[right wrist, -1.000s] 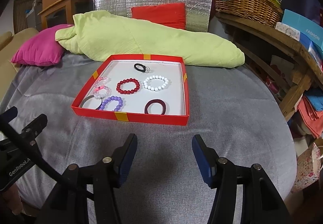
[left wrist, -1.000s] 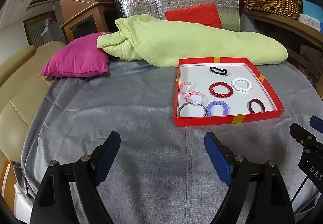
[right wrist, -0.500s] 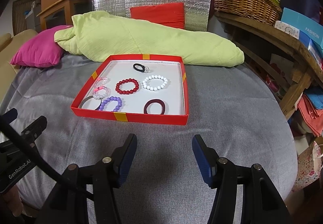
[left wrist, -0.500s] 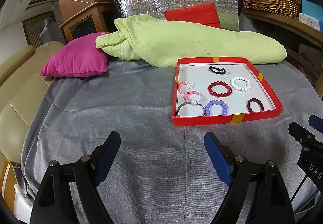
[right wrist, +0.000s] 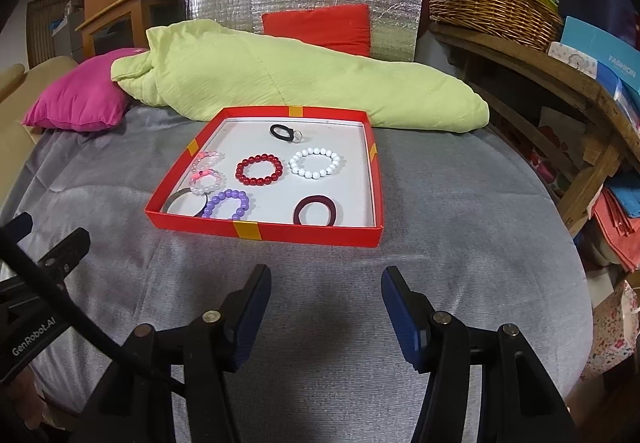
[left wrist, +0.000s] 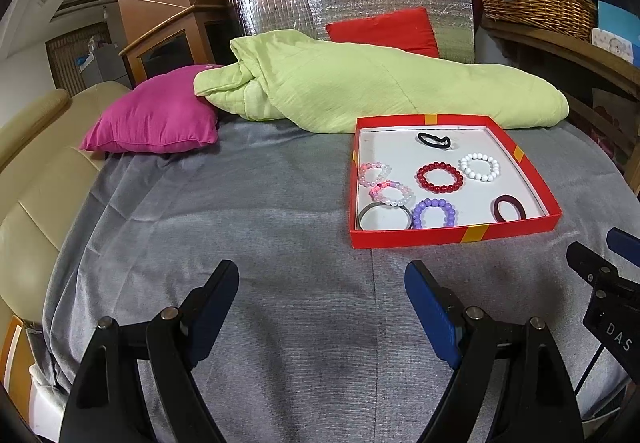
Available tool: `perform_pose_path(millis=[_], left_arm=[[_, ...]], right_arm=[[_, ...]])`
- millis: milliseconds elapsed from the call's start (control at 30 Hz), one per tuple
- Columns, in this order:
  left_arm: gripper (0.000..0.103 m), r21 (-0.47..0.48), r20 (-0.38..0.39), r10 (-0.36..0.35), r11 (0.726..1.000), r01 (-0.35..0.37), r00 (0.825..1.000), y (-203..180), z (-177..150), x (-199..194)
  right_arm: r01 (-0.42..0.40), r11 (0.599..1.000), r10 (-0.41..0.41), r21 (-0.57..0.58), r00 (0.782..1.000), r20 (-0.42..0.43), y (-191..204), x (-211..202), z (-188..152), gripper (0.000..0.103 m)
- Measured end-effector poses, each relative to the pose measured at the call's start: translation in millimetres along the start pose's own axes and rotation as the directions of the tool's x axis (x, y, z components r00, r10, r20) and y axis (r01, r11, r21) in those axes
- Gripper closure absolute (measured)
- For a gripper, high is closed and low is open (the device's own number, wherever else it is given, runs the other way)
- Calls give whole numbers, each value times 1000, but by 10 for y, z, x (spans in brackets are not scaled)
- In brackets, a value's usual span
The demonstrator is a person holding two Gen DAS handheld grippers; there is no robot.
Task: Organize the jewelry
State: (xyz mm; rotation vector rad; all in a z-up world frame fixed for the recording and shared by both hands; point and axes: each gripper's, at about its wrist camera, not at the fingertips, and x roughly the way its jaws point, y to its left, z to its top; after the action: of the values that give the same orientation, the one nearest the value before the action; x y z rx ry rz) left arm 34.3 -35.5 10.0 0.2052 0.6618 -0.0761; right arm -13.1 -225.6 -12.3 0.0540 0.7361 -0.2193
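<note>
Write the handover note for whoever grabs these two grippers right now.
Left gripper: open, empty, above the grey cover, short of the box.
Right gripper: open, empty, also short of the box.
Red box lies on the cover, in front of the green blanket. In it: black hair tie, red bracelet, white bracelet, purple bracelet, maroon hair tie, two pink-and-clear bracelets overlapping, a grey bangle in the near left corner.
Done: nothing gripped yet.
Left: the sorting itself; the overlapping pieces by the box's left wall likely need separating.
</note>
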Motion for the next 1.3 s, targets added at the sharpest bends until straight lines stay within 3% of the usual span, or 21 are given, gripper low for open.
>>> perform_pose_path(millis=[733, 1300], left_arm=[[17, -15, 0, 6, 1000, -6, 1000, 193, -27, -18], [17, 0, -8, 3, 1000, -3, 1000, 77, -13, 6]], right_arm=[[-24, 999, 23, -24, 1000, -16, 197, 56, -12, 42], [-15, 1000, 15, -5, 1000, -11, 59, 61, 3, 42]])
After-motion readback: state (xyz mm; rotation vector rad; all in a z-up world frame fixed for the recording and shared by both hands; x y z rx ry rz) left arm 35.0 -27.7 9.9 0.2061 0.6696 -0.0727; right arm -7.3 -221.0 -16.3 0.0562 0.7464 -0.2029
